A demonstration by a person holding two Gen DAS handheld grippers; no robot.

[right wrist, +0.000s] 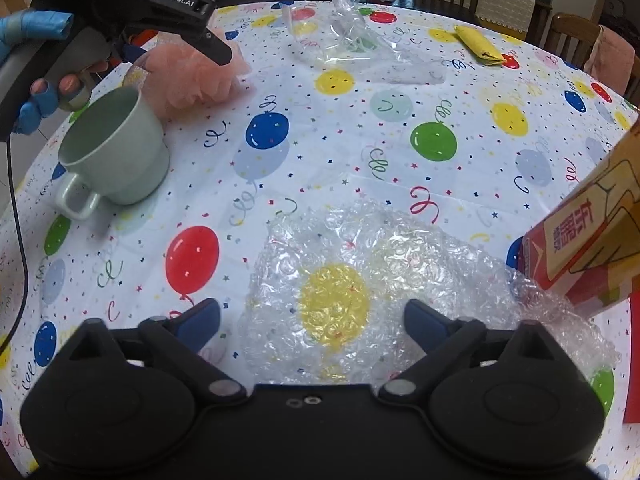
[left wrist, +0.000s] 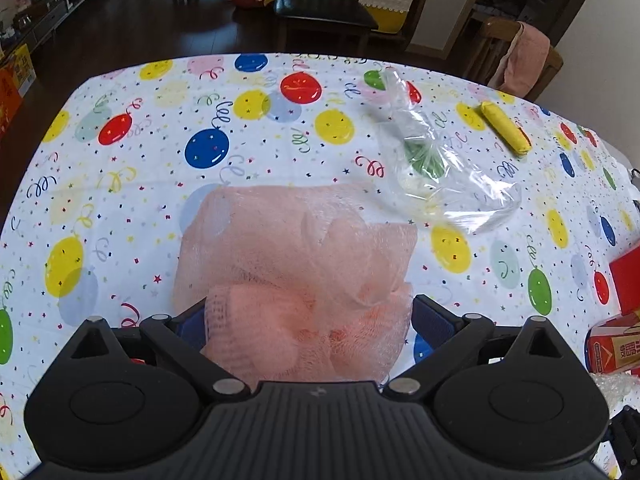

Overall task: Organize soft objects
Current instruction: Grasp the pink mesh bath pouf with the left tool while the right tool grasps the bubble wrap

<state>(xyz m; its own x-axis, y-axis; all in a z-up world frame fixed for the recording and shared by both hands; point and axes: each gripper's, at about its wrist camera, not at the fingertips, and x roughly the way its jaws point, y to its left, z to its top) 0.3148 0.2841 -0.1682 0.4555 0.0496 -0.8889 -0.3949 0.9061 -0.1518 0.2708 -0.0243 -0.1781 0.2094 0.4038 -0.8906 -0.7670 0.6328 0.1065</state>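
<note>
The counter (right wrist: 360,152), under a balloon-print cloth, carries everything. The biggest soft thing near the right gripper (right wrist: 312,320) is the sheet of bubble wrap (right wrist: 360,280), lying flat just ahead of it; that gripper's jaws are spread wide and hold nothing. Its right edge runs under or against the carton (right wrist: 592,240), so a pull on the sheet could tip or drag the carton; which of the 2 it is cannot be told.

The pink mesh sponge (left wrist: 296,272) sits between the fingers of the left gripper (left wrist: 308,320), which pinches its near end, with the loose mesh billowing forward over the counter. The likely trouble is a weak hold: the mesh is springy and slippery, and a pinch on only a few folds could let the bulk slide out or unravel when moved.

In the right wrist view, the green cup (right wrist: 116,148) stands just beside the sponge and the left gripper; a sideways swing could knock it.

Farther off lie a crumpled clear plastic bag (left wrist: 436,160), light enough to shift in any draught from a passing gripper, and a small folded yellow cloth (left wrist: 506,128), well apart from both grippers.
</note>
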